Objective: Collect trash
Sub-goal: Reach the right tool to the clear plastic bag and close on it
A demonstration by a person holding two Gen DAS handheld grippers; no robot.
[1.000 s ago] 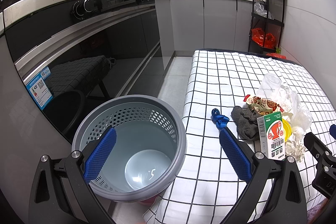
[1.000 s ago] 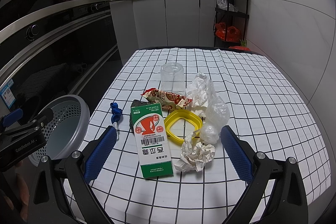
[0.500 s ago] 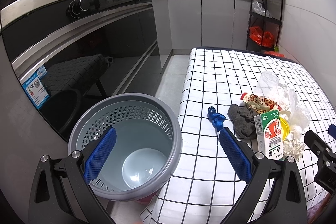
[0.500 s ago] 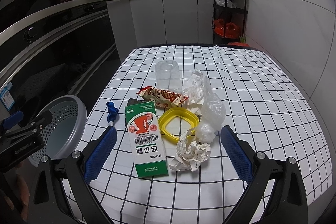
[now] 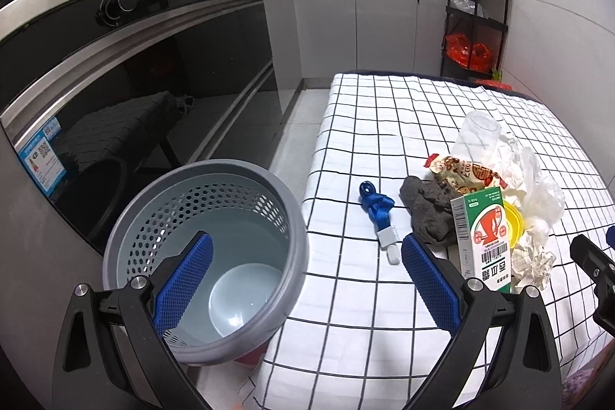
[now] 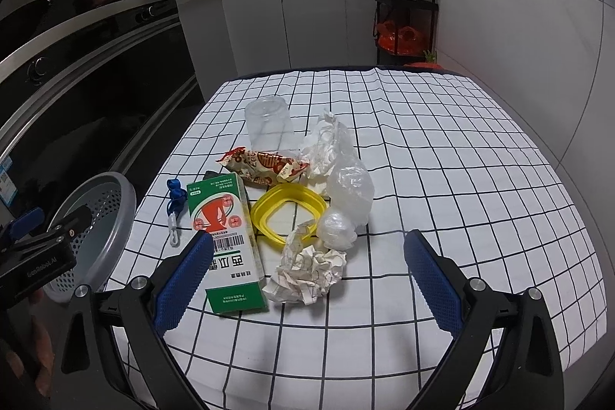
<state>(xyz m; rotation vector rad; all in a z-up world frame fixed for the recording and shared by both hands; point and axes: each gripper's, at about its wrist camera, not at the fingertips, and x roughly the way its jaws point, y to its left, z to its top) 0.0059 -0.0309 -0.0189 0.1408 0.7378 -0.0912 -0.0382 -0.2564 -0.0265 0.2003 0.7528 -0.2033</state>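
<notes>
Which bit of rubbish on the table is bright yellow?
The yellow plastic ring, a hollow rounded-square frame lying flat between the green and white carton and the clear plastic wrap.

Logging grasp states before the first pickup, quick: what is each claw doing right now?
Left claw: open, holding nothing, poised over the grey bin.
Right claw: open, holding nothing, above the crumpled paper.

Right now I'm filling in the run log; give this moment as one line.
phase: approach | left claw: open, over bin | right claw: open, above crumpled paper | bin: no trash yet
</notes>
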